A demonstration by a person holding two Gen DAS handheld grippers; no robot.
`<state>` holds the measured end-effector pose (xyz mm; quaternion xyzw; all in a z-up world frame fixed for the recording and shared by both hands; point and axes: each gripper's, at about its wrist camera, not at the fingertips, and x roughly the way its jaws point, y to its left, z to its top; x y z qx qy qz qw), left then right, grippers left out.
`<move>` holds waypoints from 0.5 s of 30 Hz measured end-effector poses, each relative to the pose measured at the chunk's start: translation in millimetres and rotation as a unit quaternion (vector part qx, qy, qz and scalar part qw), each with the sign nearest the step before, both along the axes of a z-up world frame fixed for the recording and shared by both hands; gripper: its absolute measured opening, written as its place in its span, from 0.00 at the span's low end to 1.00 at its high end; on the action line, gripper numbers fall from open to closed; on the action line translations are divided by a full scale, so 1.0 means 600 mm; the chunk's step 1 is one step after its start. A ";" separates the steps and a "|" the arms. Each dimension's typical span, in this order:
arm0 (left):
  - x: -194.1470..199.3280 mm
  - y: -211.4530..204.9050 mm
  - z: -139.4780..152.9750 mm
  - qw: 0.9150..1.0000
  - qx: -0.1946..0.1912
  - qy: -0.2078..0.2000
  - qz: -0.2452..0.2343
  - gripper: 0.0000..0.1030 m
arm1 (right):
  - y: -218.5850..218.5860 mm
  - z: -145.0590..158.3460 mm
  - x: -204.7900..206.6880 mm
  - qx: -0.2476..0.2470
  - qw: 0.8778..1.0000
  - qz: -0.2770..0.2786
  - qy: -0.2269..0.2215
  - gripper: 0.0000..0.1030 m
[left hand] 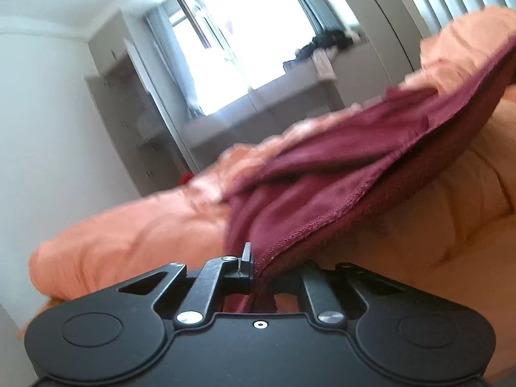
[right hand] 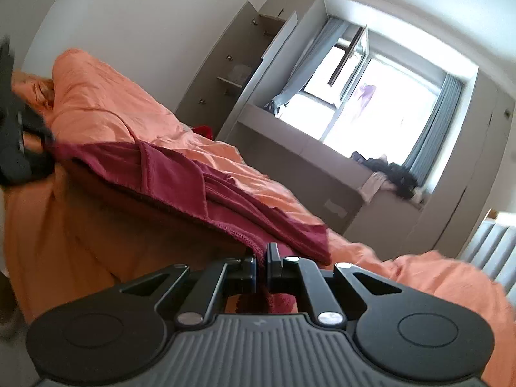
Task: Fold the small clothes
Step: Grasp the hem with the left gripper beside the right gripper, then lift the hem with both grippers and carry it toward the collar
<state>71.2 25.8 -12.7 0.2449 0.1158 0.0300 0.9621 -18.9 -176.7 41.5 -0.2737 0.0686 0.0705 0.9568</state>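
A dark red garment (left hand: 338, 167) is stretched in the air above the orange bed cover (left hand: 122, 245). My left gripper (left hand: 256, 266) is shut on one hemmed corner of it; its right finger is hidden under the cloth. My right gripper (right hand: 262, 262) is shut on the opposite corner of the same garment (right hand: 180, 177), which spans from it to the left gripper (right hand: 19, 148) at the far left of the right wrist view. The cloth is folded over on itself along its length and hangs taut between the two grippers.
The orange duvet (right hand: 106, 106) is bunched in a ridge behind the garment. Grey wardrobes (right hand: 245, 64) with open doors, a window (right hand: 380, 109) and a low sill unit with clothes (right hand: 393, 177) stand beyond the bed. A white radiator (right hand: 493, 248) is at right.
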 end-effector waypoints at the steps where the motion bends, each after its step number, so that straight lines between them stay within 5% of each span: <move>1: -0.008 0.004 0.012 1.000 -0.007 -0.015 -0.005 0.06 | 0.001 -0.003 -0.004 -0.003 1.000 -0.006 -0.014 0.05; 4: -0.039 0.009 0.054 0.998 -0.020 -0.047 -0.024 0.06 | -0.011 0.007 -0.027 0.022 0.999 -0.024 -0.043 0.04; 7: -0.069 0.015 0.096 0.995 -0.063 -0.040 -0.060 0.06 | -0.024 0.029 -0.064 0.045 0.996 -0.037 -0.075 0.04; 15: -0.194 0.049 0.191 0.989 -0.093 -0.039 -0.107 0.06 | -0.029 0.090 -0.220 0.045 0.990 -0.023 -0.135 0.04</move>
